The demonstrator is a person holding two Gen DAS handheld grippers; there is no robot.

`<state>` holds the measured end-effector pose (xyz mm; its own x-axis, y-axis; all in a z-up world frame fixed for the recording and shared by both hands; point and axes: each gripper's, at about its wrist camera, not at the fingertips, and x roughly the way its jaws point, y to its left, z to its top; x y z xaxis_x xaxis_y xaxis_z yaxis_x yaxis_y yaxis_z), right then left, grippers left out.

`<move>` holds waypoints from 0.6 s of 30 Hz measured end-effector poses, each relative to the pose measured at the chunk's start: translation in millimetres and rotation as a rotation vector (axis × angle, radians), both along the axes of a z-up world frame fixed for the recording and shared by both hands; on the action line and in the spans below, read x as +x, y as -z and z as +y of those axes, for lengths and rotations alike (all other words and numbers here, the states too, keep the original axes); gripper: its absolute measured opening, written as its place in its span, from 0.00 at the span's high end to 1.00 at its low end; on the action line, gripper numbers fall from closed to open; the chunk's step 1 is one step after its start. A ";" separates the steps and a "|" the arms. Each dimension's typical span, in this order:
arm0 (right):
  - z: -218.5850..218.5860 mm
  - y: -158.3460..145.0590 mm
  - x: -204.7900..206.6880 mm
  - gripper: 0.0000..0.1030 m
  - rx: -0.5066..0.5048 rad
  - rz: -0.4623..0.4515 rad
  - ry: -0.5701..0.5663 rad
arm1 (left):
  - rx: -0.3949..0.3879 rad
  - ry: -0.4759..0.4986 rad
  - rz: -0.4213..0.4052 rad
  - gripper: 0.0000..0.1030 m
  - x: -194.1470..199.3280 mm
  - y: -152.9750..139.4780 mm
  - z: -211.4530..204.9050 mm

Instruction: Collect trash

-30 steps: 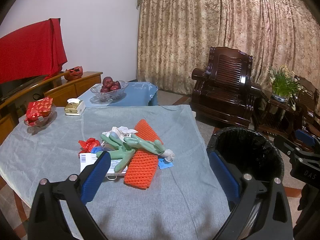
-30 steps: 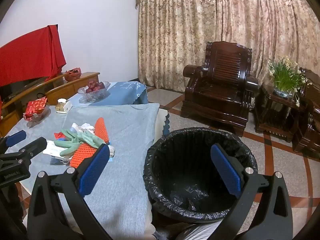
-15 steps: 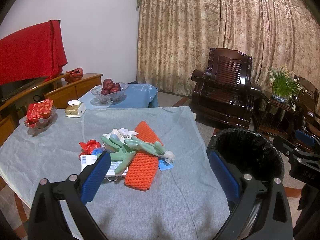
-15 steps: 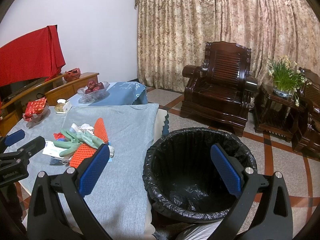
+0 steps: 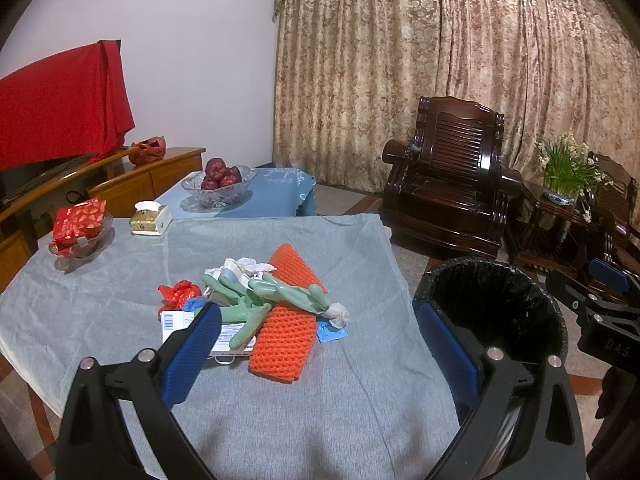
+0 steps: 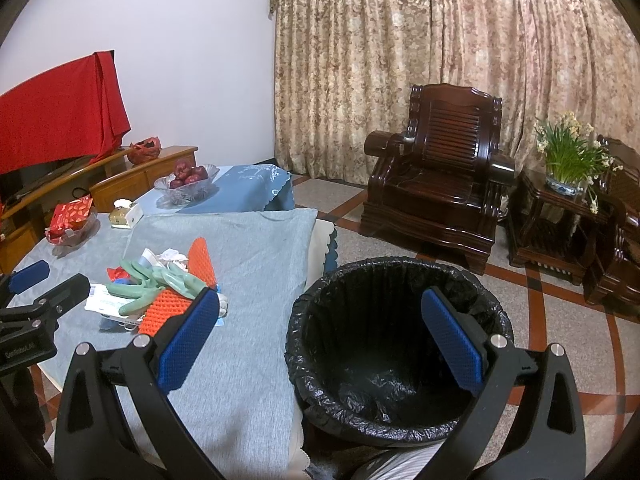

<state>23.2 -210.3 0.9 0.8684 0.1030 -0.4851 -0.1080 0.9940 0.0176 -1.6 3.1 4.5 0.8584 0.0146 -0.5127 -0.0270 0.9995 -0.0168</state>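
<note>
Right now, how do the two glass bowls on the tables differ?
The far glass fruit bowl holds dark red apples and sits on the blue-clothed table. The near glass bowl holds a red patterned packet and sits on the grey-clothed table, looking smaller. Both are clear glass, upright and apart from the trash pile.

Trash pile (image 5: 264,308) on table (image 5: 320,412), bin (image 5: 496,308) right.

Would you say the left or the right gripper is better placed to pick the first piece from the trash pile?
Left. The left gripper is open and faces the trash pile directly; the right gripper, also open, hangs over the bin.
</note>
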 end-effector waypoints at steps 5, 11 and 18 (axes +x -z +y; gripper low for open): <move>1.0 0.2 0.7 0.05 -0.001 0.001 -0.001 | 0.000 0.000 -0.001 0.06 1.0 -4.4 0.4; 2.7 0.8 1.0 0.05 -0.001 0.001 -0.001 | 0.000 0.001 -0.001 0.06 1.0 -3.7 0.5; -1.4 -2.0 2.7 0.05 -0.002 0.000 0.001 | 0.001 0.000 -0.002 0.06 1.0 -3.7 0.8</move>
<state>25.9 -211.7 2.8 0.8685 0.1016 -0.4852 -0.1075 0.9941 0.0158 -0.5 4.0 8.2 0.8597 0.0147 -0.5106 -0.0268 0.9995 -0.0163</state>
